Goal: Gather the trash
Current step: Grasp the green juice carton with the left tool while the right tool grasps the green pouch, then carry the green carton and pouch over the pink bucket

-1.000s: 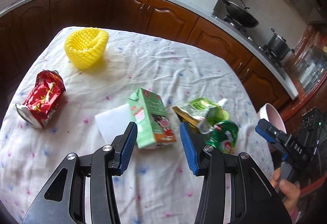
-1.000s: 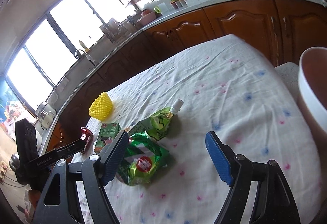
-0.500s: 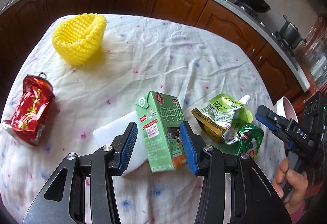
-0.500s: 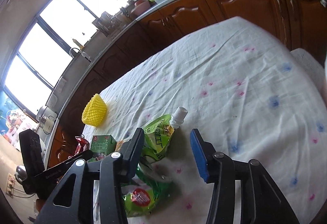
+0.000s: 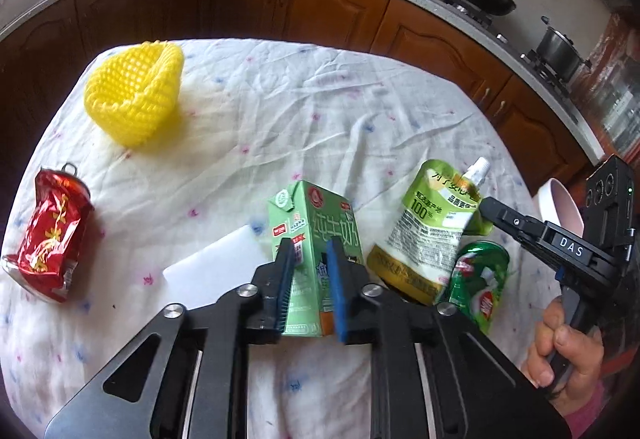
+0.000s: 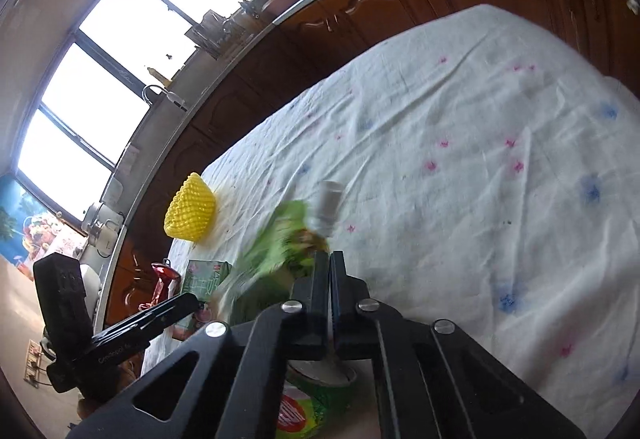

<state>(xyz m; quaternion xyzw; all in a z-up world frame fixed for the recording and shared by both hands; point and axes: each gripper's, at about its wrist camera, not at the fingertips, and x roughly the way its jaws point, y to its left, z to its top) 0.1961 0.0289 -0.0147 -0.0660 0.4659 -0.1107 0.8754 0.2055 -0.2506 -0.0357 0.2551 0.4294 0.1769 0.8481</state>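
Farthest to my left a crushed red can (image 5: 50, 235) lay on the white tablecloth (image 5: 280, 119), untouched, with a yellow foam fruit net (image 5: 134, 93) beyond it near the cloth's far edge. Both were well apart from my grippers, so I judged them work for later. A white sheet of paper (image 5: 218, 271) lay flat just beside the green milk carton (image 5: 316, 235). My left gripper (image 5: 310, 289) was clenched on that carton, a blue pad pressed on each side panel, since the flat faces gave the firmest hold. To its right, my right gripper (image 6: 329, 303) had its jaws pinched together on the green spouted pouch (image 5: 438, 223), gripping near the spout end where the thin film bunches. The pouch looked blurred in the right wrist view, perhaps lifting. A crushed green can (image 5: 478, 287) lay beneath it, and a pink bowl (image 5: 560, 205) sat at the table's right edge.
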